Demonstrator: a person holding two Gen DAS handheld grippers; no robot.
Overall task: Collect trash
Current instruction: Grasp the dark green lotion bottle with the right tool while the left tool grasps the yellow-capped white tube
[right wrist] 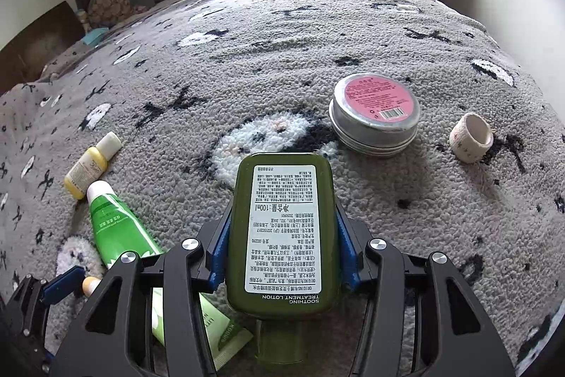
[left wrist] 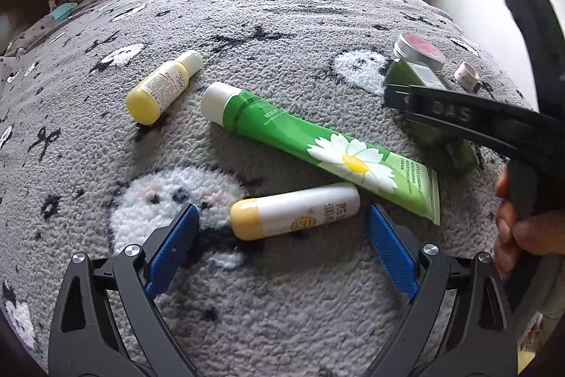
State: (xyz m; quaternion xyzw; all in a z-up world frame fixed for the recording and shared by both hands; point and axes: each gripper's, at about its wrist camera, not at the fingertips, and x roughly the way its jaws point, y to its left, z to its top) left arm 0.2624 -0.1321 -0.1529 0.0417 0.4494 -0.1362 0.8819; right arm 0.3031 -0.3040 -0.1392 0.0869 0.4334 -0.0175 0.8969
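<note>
Right wrist: right gripper (right wrist: pixel 282 232) jaws clamp green lotion bottle (right wrist: pixel 282 200)

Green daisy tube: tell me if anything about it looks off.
The green tube lies flat, cap on, with its crimped end resting over the end of the white stick with the yellow cap. No spill or damage shows.

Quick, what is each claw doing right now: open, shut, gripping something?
Left claw: open, empty, above the white tube with the yellow cap.
Right claw: shut on the dark green lotion bottle.

wrist cams: close, angled down | shared: green tube (left wrist: pixel 317 151)
</note>
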